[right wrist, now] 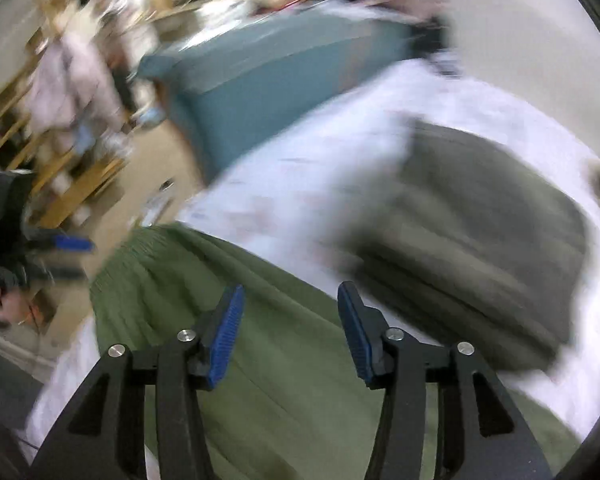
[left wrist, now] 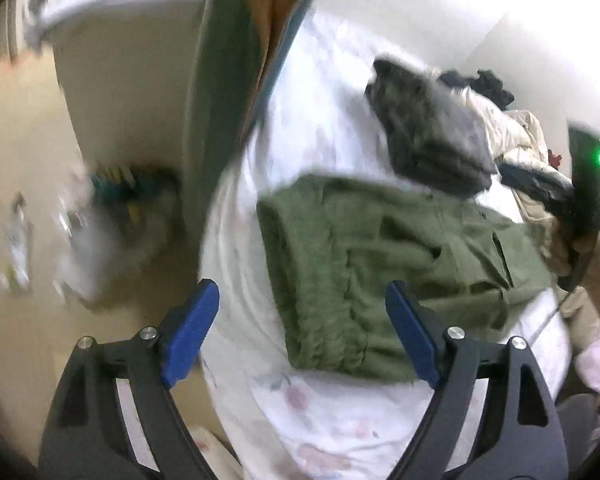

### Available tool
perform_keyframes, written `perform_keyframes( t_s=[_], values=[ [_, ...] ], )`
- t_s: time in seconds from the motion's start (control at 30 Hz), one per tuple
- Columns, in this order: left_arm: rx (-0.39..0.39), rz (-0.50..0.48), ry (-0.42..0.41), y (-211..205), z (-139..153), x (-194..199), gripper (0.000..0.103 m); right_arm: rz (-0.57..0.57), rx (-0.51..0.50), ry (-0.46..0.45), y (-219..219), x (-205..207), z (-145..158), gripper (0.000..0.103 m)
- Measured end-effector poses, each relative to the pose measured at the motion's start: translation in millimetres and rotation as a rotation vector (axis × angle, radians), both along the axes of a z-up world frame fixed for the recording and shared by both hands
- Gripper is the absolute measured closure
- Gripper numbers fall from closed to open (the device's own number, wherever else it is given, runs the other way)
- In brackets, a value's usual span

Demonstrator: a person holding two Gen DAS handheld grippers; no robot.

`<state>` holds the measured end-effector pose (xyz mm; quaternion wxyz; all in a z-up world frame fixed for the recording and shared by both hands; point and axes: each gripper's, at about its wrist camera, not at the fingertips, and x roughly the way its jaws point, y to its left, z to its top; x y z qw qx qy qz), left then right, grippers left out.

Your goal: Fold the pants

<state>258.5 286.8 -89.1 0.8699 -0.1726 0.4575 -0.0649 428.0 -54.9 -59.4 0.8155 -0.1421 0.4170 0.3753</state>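
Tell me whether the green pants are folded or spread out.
Folded. In the left wrist view the green pants lie as a compact layered rectangle on the white sheet, the gathered waistband doubled along one edge, no leg stretched out.

Bare sheet (left wrist: pixel 332 92) left of green pants (left wrist: pixel 380 264); dark folded pile (left wrist: pixel 428 140) beyond.

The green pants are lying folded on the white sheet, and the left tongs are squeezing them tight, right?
Not quite. The green pants do lie folded on the white sheet, but the left tongs stand open above them, gripping nothing. The left wrist view shows this.
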Motion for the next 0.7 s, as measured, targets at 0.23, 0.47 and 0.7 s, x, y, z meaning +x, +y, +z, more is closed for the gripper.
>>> perform_keyframes(
  t_s=[0.23,0.47,0.7],
  values=[
    [0.105,-0.125,0.101,-70,-13,43,0.031,-0.427,-0.242,0.096,-188,41,-49,0.030],
    [0.225,-0.112,0.252,-100,-50,60,0.032,-0.217,-0.460,0.072,-163,60,-112,0.030],
    [0.251,-0.123,0.238,-105,-55,55,0.030,-0.064,-0.460,0.052,-149,54,-110,0.103]
  ],
)
